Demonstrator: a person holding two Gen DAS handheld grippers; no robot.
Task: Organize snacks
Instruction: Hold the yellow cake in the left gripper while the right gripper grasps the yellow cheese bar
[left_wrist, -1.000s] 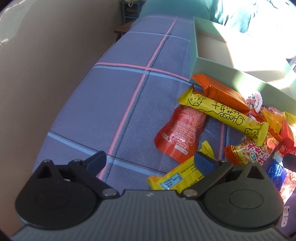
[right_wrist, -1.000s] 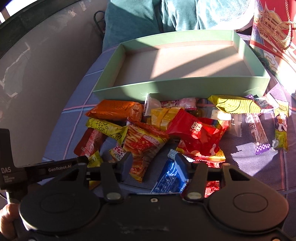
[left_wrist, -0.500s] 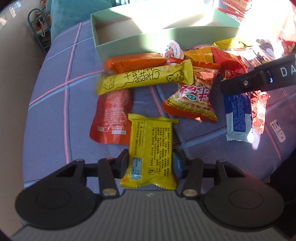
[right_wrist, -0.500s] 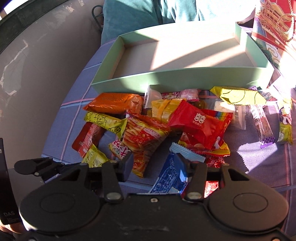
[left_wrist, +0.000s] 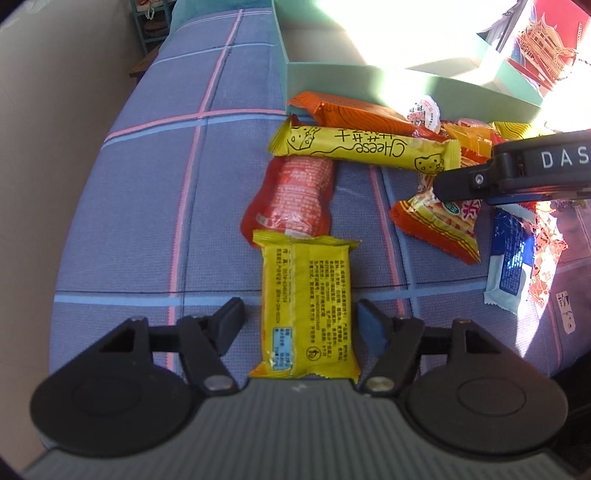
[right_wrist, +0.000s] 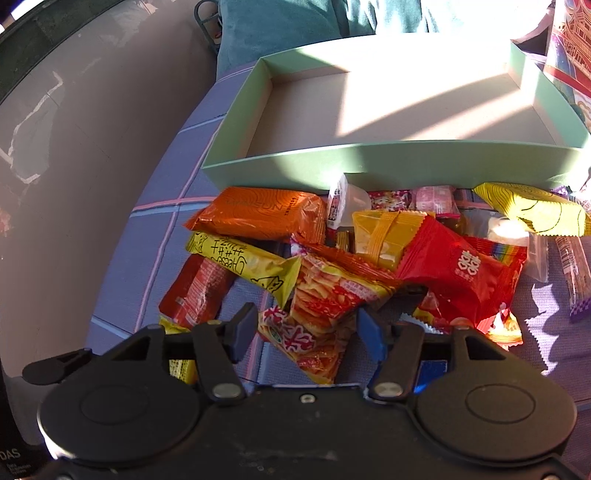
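A yellow snack packet (left_wrist: 308, 306) lies flat on the blue checked cloth (left_wrist: 166, 184) between the fingers of my left gripper (left_wrist: 301, 325). The jaws are opening, with a small gap on each side of the packet. My right gripper (right_wrist: 306, 325) hangs over the snack pile, its jaws opening as well. A red-orange chips packet (right_wrist: 317, 295) lies between its fingers, and the pads do not press on it. The mint-green box (right_wrist: 369, 162) stands behind the pile with nothing inside; its near wall (left_wrist: 369, 81) also shows in the left wrist view.
The pile holds a yellow Cheese bar (left_wrist: 365, 149), an orange packet (right_wrist: 258, 214), a red pouch (left_wrist: 295, 195), a red packet (right_wrist: 461, 273) and a blue packet (left_wrist: 509, 258). The right tool's black body (left_wrist: 535, 170) reaches in from the right. The cloth drops off at its left edge (right_wrist: 122, 258).
The left gripper swung over the yellow packet, closed in on it, and now stands wider again. The right gripper moved forward from the blue packet to the chips packet and widened.
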